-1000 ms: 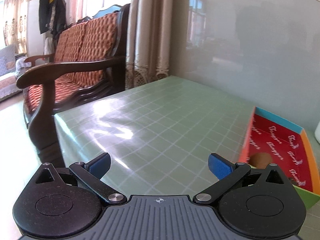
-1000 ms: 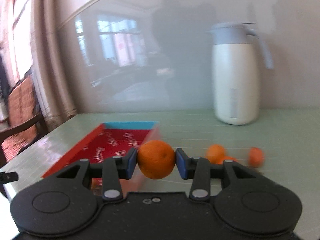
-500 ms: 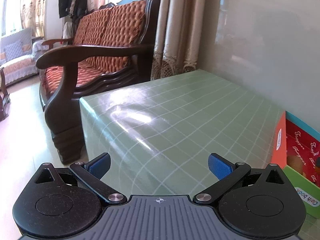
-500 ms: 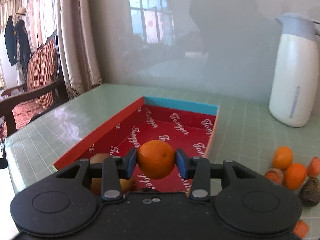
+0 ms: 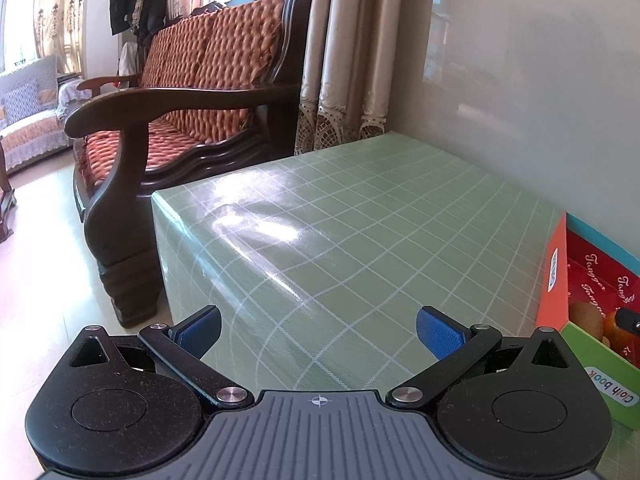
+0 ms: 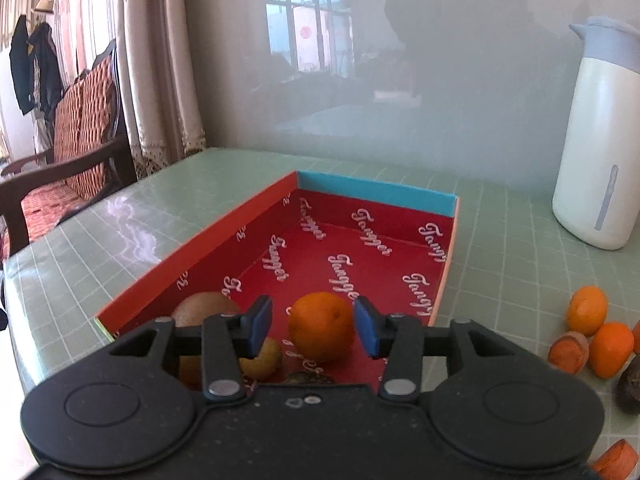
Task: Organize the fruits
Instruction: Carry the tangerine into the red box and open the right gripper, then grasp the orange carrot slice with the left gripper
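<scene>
Red cardboard lines the inside of the box [image 6: 352, 248], which sits on the green checked table [image 6: 120, 236] with a blue far wall and an orange left wall. In the right wrist view, the right gripper [image 6: 314, 330] hangs over the near end of the box with its blue-padded jaws parted; an orange [image 6: 322, 326] sits between the pads with a gap on each side, touching neither, low inside the box. Whether it rests on the box floor cannot be told. At about 9 o'clock from the orange a brown kiwi [image 6: 204, 308] lies against the left wall, and a yellowish fruit [image 6: 266, 358] shows just below the left pad. Outside the box, at 3 o'clock, a cluster of loose oranges [image 6: 588, 310] lies on the table, well apart from the box. A white jug [image 6: 600, 152] with a pale blue lid stands at 1 o'clock near the wall.

In the left wrist view, the left gripper [image 5: 318, 330] is held above the bare table with its jaws wide apart and nothing between them. The box corner [image 5: 556, 280] shows at 3 o'clock. A wooden sofa [image 5: 192, 92] with orange cushions stands beyond the table at 10 o'clock.
</scene>
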